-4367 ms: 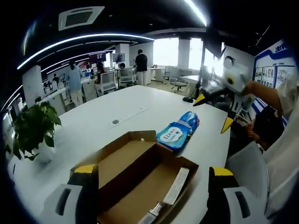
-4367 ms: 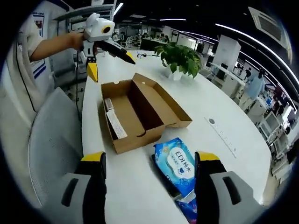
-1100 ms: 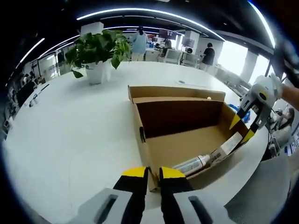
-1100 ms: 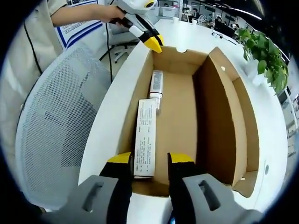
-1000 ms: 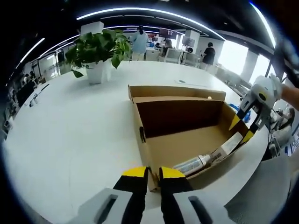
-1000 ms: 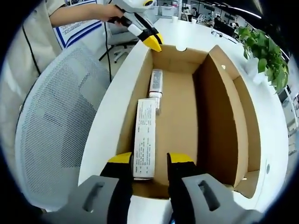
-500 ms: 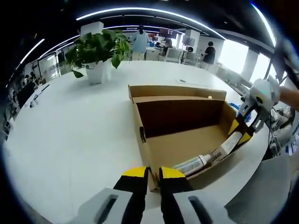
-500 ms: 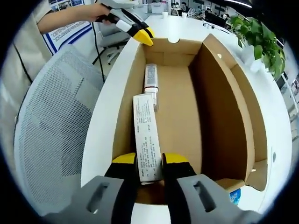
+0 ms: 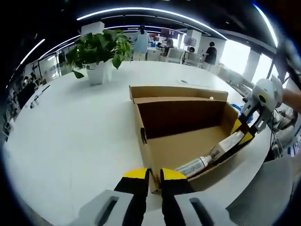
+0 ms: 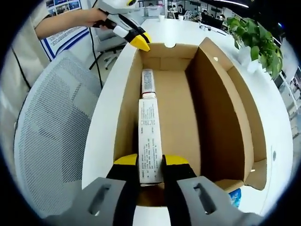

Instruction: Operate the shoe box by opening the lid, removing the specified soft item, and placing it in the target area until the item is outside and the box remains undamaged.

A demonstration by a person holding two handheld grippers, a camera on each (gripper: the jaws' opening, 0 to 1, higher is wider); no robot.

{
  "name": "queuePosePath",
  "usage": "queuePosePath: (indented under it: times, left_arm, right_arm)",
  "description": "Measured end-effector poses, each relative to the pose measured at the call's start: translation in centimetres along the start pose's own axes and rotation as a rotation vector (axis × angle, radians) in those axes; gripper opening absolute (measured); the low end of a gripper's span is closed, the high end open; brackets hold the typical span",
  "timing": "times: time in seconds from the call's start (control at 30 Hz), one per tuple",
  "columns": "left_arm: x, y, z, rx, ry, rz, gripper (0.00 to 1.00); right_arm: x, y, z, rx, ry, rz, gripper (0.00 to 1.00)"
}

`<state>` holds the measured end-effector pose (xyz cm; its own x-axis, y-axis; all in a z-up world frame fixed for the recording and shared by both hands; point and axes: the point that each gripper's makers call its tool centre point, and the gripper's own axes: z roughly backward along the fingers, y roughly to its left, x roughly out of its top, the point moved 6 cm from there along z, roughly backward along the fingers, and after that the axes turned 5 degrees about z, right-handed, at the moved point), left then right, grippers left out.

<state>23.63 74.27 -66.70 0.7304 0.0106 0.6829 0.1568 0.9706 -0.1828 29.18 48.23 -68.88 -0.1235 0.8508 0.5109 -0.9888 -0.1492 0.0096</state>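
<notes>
An open cardboard shoe box (image 9: 181,115) lies on the white table (image 9: 70,136), its lid standing up along the far side. My left gripper (image 9: 154,174) is shut on the box's near end wall. Inside lie a white tube (image 9: 192,166) and a long white carton (image 9: 229,142). In the right gripper view, my right gripper (image 10: 150,161) is shut on the near end of that carton (image 10: 149,132), which rests on the box (image 10: 176,108) floor. The tube (image 10: 147,81) lies beyond it. A blue wipes pack (image 10: 237,197) lies outside the box. The left gripper (image 10: 140,41) pinches the far wall.
A potted plant (image 9: 99,52) stands on the table beyond the box, also seen as the plant (image 10: 256,35) at the upper right. A grey mesh chair (image 10: 51,141) is beside the table edge. The person's arm (image 10: 66,21) holds the left gripper. People stand among distant desks.
My right gripper has shut on the carton's near end and turned it straight along the box floor. The left gripper has kept its hold on the box wall.
</notes>
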Motion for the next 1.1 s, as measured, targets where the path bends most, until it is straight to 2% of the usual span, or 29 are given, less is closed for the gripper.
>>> queuePosePath:
  times: [0.33, 0.6, 1.1]
  left_arm:
    - [0.1, -0.1, 0.0, 0.011, 0.007, -0.008, 0.09]
    - [0.1, -0.2, 0.0, 0.015, 0.011, -0.011, 0.09]
    - [0.1, -0.3, 0.0, 0.020, 0.025, -0.026, 0.09]
  right_arm:
    - [0.6, -0.1, 1.9, -0.031, -0.012, -0.013, 0.16]
    - [1.9, -0.3, 4.5, -0.071, -0.072, -0.038, 0.16]
    - [3.1, -0.3, 8.3, -0.107, -0.100, 0.019, 0.16]
